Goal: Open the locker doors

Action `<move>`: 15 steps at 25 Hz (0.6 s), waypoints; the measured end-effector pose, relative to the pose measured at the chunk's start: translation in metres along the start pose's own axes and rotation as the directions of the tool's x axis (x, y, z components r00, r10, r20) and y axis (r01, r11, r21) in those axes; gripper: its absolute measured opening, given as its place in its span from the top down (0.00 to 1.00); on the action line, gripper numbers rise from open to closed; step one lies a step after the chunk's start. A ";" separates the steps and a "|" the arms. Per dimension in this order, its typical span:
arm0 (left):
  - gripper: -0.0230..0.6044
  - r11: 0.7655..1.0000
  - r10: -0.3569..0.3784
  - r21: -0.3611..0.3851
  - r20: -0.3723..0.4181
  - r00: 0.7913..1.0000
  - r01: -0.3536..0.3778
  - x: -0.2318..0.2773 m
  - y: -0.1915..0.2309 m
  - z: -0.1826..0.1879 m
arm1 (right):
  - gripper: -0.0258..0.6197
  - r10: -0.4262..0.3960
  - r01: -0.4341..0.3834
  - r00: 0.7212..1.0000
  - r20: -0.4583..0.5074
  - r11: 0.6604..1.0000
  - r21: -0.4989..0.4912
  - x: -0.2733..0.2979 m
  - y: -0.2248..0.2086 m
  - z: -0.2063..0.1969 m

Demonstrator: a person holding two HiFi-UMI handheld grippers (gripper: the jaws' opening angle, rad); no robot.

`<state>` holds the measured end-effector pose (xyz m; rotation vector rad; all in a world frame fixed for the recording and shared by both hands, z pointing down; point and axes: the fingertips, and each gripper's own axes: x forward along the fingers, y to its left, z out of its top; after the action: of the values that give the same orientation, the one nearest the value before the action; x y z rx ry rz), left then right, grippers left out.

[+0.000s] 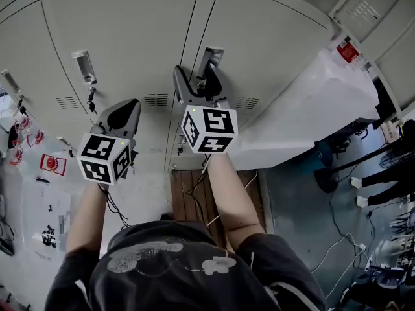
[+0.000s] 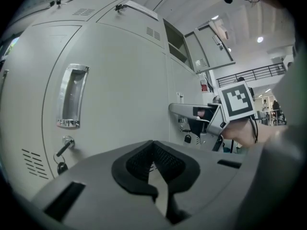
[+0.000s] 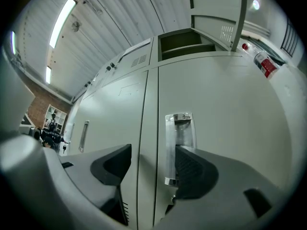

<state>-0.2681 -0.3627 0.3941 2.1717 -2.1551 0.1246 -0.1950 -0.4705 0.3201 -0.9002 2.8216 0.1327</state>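
Observation:
Grey locker doors (image 1: 130, 24) fill the wall ahead, each with a chrome recessed handle. My right gripper (image 1: 202, 78) is open at the handle (image 1: 211, 59) of the right-hand door (image 1: 266, 37). In the right gripper view that handle (image 3: 176, 147) stands between the jaws, close against the right pad (image 3: 194, 169), and the left pad (image 3: 115, 164) is well apart from it. My left gripper (image 1: 120, 114) hangs below the left door's handle (image 1: 84, 66), short of the door. Its jaws (image 2: 153, 152) are shut on nothing, with the left door's handle (image 2: 72, 97) up to the left.
A key (image 2: 64, 148) sticks out of the lock under the left handle. An upper locker (image 3: 182, 40) stands open. A white panel (image 1: 311, 102) juts out at the right, a red extinguisher (image 1: 348, 50) beyond it. Wooden pallet (image 1: 194, 196) underfoot; cables (image 1: 337, 232) lie on the floor to the right.

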 end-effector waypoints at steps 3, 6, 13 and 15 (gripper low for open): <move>0.95 1.000 -0.008 -0.003 -0.004 1.000 0.008 -0.001 -0.003 -0.001 | 0.50 -0.007 0.007 1.000 -0.013 1.000 0.012 -0.002 0.000 0.000; 0.95 1.000 -0.026 -0.003 -0.009 1.000 0.026 -0.001 -0.008 -0.002 | 0.59 -0.038 0.039 0.999 -0.026 0.998 0.044 -0.008 -0.004 0.003; 0.95 0.997 -0.075 0.001 -0.013 0.997 0.075 -0.005 -0.022 -0.001 | 0.61 -0.071 0.074 0.996 -0.049 0.995 0.070 -0.027 0.000 0.008; 0.95 0.996 -0.087 0.004 -0.014 0.996 0.087 -0.008 -0.026 0.000 | 0.62 -0.097 0.101 0.994 -0.053 0.991 0.088 -0.032 -0.001 0.009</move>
<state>-0.2418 -0.3546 0.3935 2.2563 -2.0506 0.1380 -0.1674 -0.4517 0.3174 -1.0340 2.7946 -0.0302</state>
